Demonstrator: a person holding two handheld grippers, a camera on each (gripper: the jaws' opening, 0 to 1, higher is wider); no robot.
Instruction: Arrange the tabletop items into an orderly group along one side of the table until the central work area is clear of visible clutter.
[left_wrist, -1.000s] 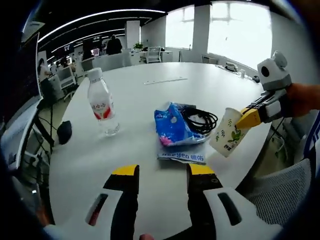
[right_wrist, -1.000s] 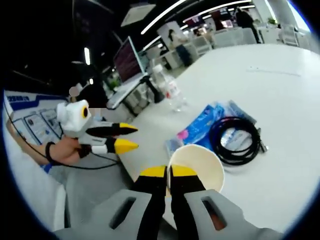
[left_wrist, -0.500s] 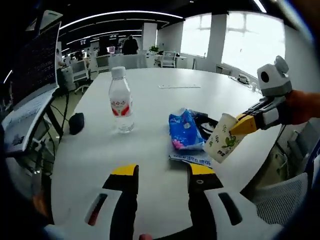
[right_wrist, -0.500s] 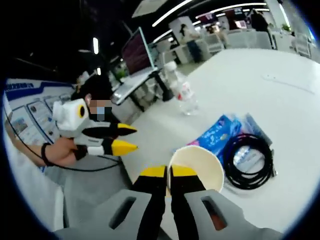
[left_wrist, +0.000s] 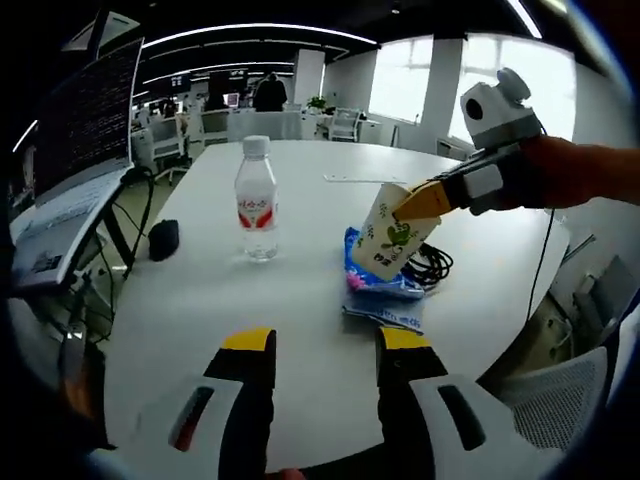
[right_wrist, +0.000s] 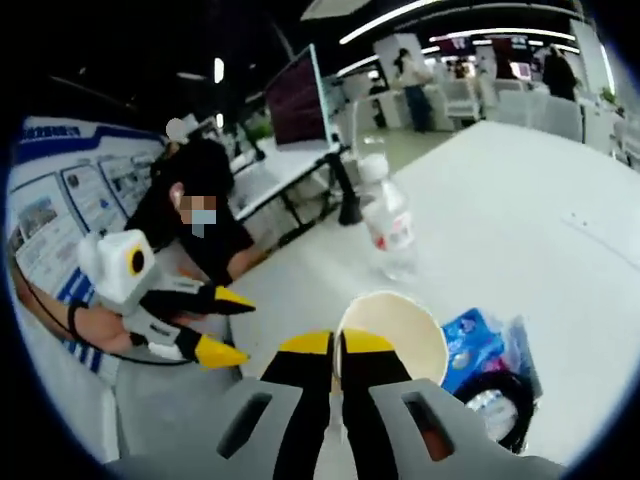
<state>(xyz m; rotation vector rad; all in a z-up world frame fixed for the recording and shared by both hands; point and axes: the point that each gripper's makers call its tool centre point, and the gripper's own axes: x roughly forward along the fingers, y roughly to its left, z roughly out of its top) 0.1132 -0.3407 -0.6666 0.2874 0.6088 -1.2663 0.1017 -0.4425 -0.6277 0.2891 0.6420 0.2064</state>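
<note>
A green-printed paper cup (left_wrist: 388, 235) hangs tilted above the blue packet (left_wrist: 373, 285), and my right gripper (left_wrist: 425, 200) reaches in from the right, shut on its rim. In the right gripper view the same jaws (right_wrist: 337, 345) pinch the cup's (right_wrist: 395, 325) near rim. A clear water bottle (left_wrist: 257, 205) with a red label stands upright on the white table (left_wrist: 300, 320), left of the cup. A coiled black cable (left_wrist: 432, 265) lies beside the packet. My left gripper (left_wrist: 325, 345) is open over the table's near edge, holding nothing.
A small black object (left_wrist: 163, 238) lies near the table's left edge. A ruler-like strip (left_wrist: 350, 178) lies further back. In the right gripper view a hand holds the left gripper (right_wrist: 215, 325), and a person in black (right_wrist: 205, 235) sits behind it. Desks and monitors stand beyond.
My right gripper has lifted the cup and carried it from the table's right edge to above the blue packet, nearer the bottle. My left gripper stays open.
</note>
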